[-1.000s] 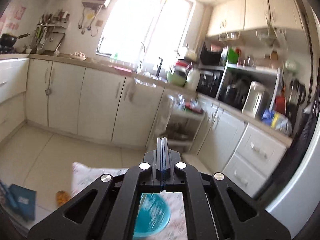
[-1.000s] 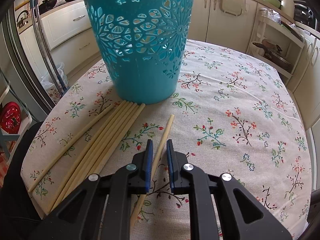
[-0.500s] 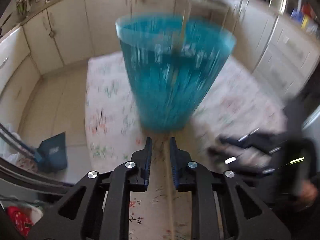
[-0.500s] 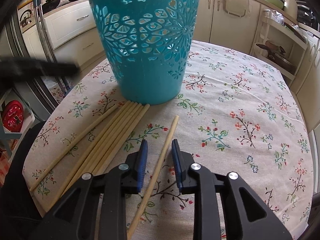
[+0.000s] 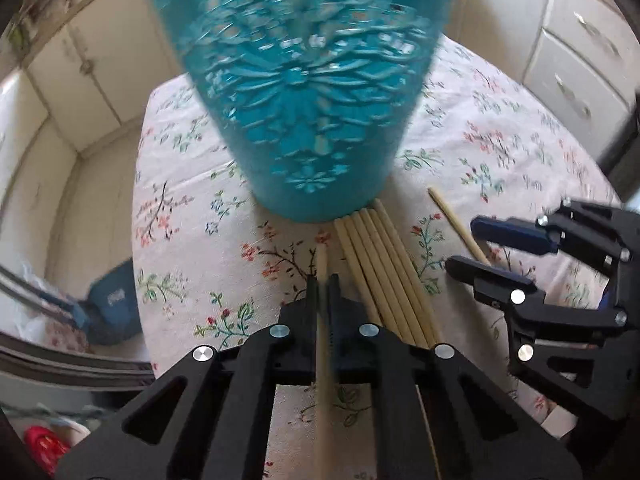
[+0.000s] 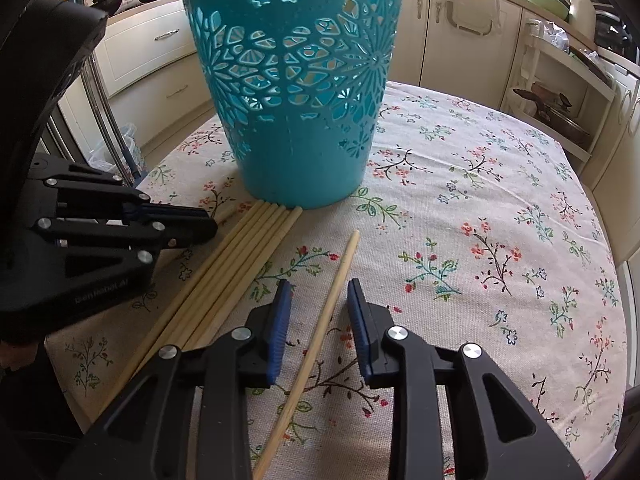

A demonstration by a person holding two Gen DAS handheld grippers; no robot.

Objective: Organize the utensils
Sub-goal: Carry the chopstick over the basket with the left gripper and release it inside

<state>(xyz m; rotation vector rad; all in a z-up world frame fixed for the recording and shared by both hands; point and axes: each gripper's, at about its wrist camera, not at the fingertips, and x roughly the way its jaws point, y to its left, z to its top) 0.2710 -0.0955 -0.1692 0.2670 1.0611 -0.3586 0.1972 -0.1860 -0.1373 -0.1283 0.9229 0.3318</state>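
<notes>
A teal cut-out basket (image 6: 296,92) stands on the floral tablecloth; it also fills the top of the left wrist view (image 5: 304,92). Several wooden chopsticks (image 6: 232,264) lie bundled at its base, seen too in the left wrist view (image 5: 384,272). My left gripper (image 5: 323,280) is shut on a single chopstick (image 5: 322,360) left of the bundle; it shows at the left of the right wrist view (image 6: 200,226). My right gripper (image 6: 318,304) is open, its jaws either side of a lone chopstick (image 6: 320,320) lying on the cloth. It appears in the left wrist view (image 5: 468,244).
The round table's edge (image 6: 600,240) curves close on the right. Kitchen cabinets (image 6: 440,20) and a shelf rack (image 6: 560,92) surround it. A blue dustpan (image 5: 112,304) lies on the floor to the left.
My left gripper swung down from facing the kitchen to the table and closed on a chopstick. My right gripper's jaws opened wider around the lone chopstick.
</notes>
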